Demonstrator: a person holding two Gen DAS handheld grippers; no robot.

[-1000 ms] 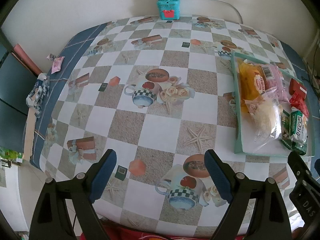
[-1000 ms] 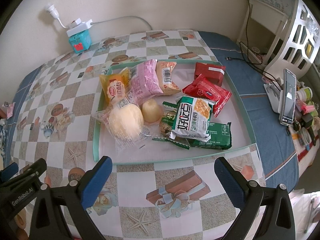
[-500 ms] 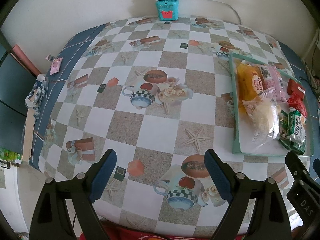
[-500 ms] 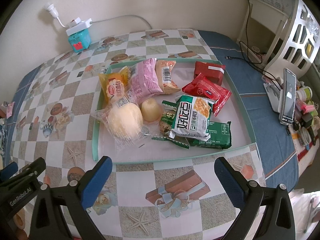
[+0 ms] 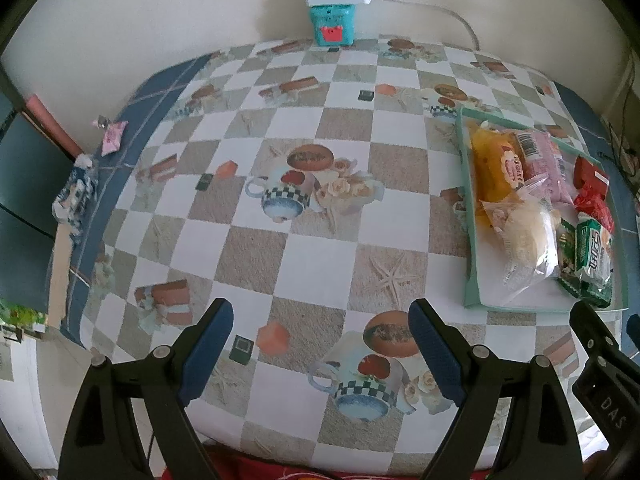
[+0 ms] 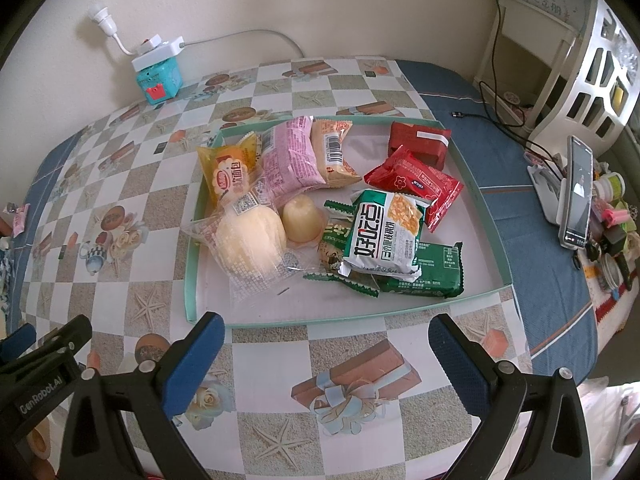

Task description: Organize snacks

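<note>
A: Where is the tray (image 6: 486,216)?

B: On the table (image 6: 168,184), toward its right edge, near the front. All the snack packets (image 6: 384,236) lie in it, heaped together.

A: And at the back?

B: A small box (image 6: 158,80) stands at the table's back edge against the wall, with a power strip (image 6: 158,51) on top.

A: The right edge?

B: A phone (image 6: 578,192) propped upright, clutter just beside it.

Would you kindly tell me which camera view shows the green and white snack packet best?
The right wrist view: the green and white snack packet faces the camera in the tray. The left wrist view shows it small, edge-on and distorted.
</note>
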